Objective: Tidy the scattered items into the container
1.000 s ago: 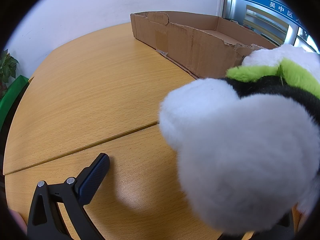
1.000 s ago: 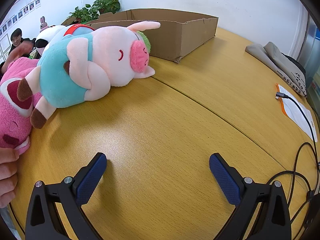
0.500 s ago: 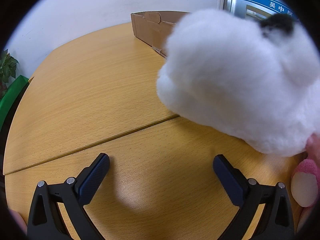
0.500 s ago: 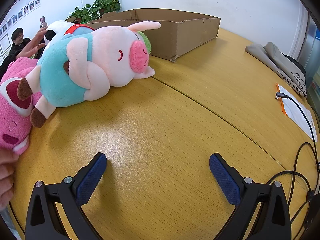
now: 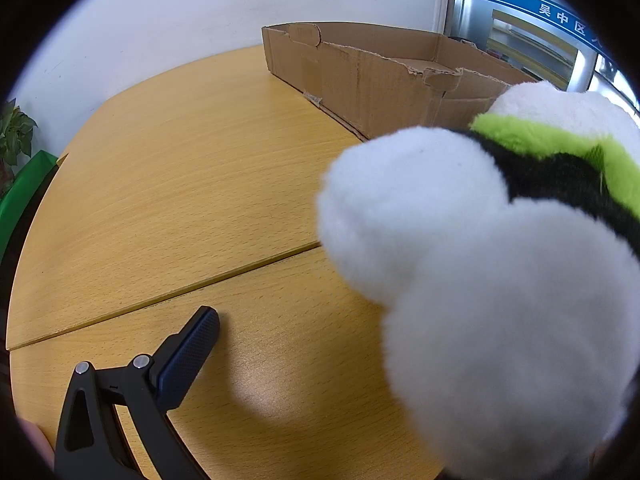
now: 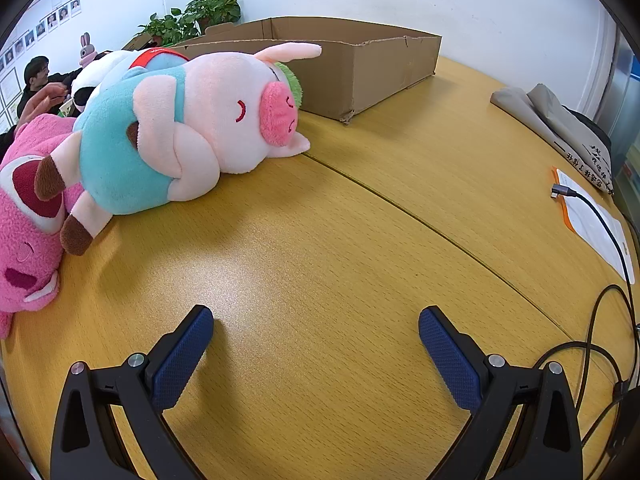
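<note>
A white, black and green panda plush (image 5: 480, 280) fills the right half of the left wrist view and hides that gripper's right finger. My left gripper (image 5: 320, 316) is open, judging by its left finger (image 5: 188, 356) standing wide, low over the wooden table. The cardboard box (image 5: 360, 76) lies behind the panda. In the right wrist view my right gripper (image 6: 316, 316) is open and holds nothing. Ahead to its left lie a pink pig plush in teal (image 6: 192, 128), a pink bear plush (image 6: 28, 216) and the panda (image 6: 100, 68), in front of the box (image 6: 380, 64).
A grey bag (image 6: 560, 128), a sheet of paper (image 6: 596, 224) and a black cable (image 6: 600, 216) lie at the table's right side. Potted plants (image 6: 192, 16) stand behind the box. A person (image 6: 36, 76) sits at the far left, with a raised hand (image 6: 40, 100) near the panda.
Half a second ago the panda was lifted up and clear of the left gripper's right finger. It is now back down in front of that finger. The fingers at the lower left of the right view are gone.
</note>
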### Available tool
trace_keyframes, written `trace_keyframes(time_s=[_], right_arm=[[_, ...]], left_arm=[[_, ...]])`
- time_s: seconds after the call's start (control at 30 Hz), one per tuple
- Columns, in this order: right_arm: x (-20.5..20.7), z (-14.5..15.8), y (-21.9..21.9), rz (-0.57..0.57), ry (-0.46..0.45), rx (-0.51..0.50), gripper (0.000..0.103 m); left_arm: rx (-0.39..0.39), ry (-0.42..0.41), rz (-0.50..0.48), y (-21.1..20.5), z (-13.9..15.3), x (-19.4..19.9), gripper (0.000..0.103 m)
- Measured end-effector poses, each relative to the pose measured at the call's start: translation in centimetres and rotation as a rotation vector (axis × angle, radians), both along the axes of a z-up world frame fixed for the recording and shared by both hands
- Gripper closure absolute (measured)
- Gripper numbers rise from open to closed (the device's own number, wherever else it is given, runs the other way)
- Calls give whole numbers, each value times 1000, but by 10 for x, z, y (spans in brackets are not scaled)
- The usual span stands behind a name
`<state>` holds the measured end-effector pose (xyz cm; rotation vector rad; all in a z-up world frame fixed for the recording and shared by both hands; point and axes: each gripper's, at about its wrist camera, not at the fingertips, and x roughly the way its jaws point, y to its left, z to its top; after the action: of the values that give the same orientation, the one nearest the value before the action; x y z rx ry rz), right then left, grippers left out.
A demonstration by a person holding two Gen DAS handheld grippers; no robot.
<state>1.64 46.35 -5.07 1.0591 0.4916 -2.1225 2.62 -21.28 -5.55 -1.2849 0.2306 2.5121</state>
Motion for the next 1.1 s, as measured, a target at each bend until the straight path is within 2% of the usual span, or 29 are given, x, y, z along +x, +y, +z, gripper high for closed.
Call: trace_keyframes(time_s=[0.23, 0.4, 0.6, 0.7, 1.1], right_arm=[[0, 0, 0, 0, 0, 0, 0], [-1, 0, -1, -13, -1, -1, 0], [-5, -1, -20, -264, 3, 0, 0], [2, -1, -25, -365, 4, 0, 0], [9, -1, -28, -446, 3, -3, 0]], left_arm=[[0, 0, -3, -3, -1, -3, 0], [0, 0, -40, -6, -3, -5, 0], [0, -1, -37, -6, -4, -4, 0], [0, 0, 13, -3, -4, -1, 0], [-4, 1, 99, 9, 0, 13, 0]])
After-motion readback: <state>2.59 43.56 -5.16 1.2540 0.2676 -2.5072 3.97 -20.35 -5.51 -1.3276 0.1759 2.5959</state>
